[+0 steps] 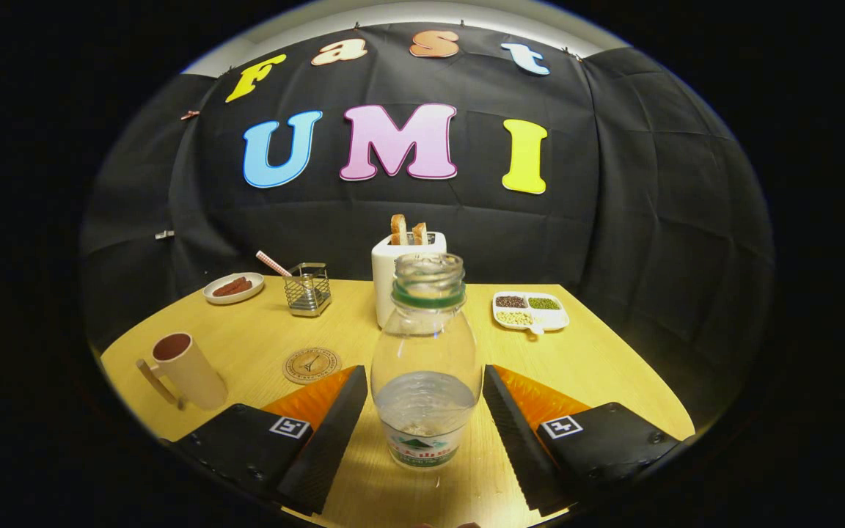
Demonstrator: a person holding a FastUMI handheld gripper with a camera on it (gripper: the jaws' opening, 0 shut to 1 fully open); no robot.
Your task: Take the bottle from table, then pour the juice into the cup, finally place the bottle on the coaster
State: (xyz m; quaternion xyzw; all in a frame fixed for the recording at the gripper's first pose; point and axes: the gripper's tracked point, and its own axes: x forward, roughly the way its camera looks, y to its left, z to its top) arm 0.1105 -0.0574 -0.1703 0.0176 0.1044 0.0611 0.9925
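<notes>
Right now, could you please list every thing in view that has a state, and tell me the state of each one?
gripper: open, fingers either side of the bottle, small gaps
bottle: upright on the table, uncapped, some clear liquid inside
cup: upright, holds dark contents
coaster: flat, nothing on it
toaster: two slices sticking up
wire basket: upright, a straw leaning in it
divided dish: three compartments filled
small plate: holds brown pieces

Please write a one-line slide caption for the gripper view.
Open gripper straddles an uncapped bottle standing on the table, with cup and coaster nearby.
</notes>
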